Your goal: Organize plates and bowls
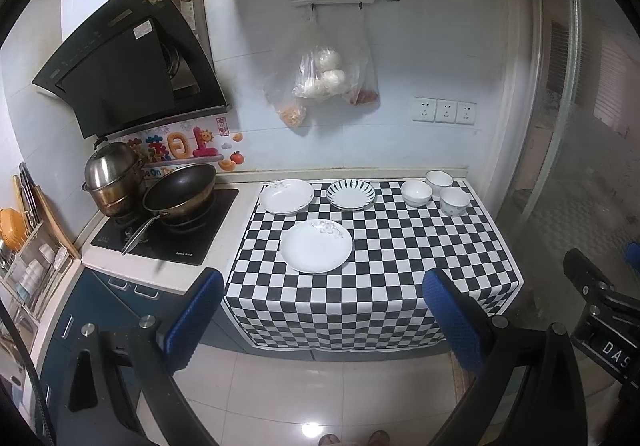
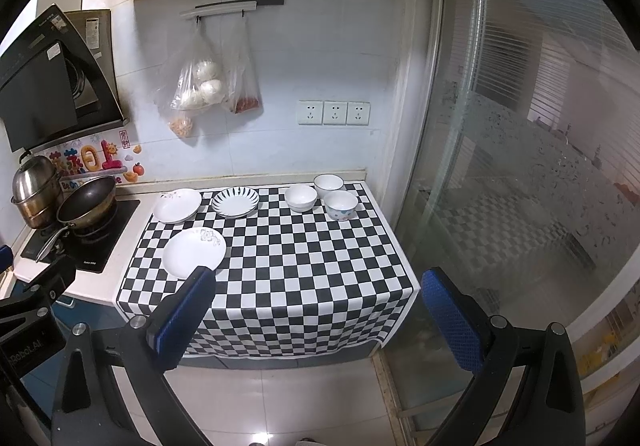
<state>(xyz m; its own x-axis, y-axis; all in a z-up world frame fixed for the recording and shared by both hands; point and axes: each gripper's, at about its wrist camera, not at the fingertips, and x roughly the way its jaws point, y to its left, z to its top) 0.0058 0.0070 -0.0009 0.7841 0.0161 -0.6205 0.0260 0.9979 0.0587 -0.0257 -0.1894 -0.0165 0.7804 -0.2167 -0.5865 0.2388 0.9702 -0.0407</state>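
My left claw [image 1: 320,318] hangs wide apart with nothing between its blue pads, held back over the floor in front of the bench [image 1: 460,286], well short of any dish. My right claw [image 2: 316,318] is the same: spread wide, empty, off the bench's front edge. I judge both are kept back and apart so I can take in the whole layout before choosing a first piece; nothing has been gathered yet.

On the chequered cloth [image 1: 380,306], the near plate [image 1: 316,250] lies alone toward the front left, white with a small flower print near its far rim. Behind it, along the wall, sit two more: a white plate [image 1: 286,196] at the cloth's left edge, partly over the bare counter, and just beside it a striped plate [image 1: 351,194] with dark rays round its rim. Further right, three bowls [image 1: 434,191] cluster close together, all upright and white; the nearest has small coloured dots outside. I cannot tell whether they touch.

The plates lie flat and apart, so stacking would probably begin with the near plate, closest to my left claw. Their low rims may be awkward to pinch.
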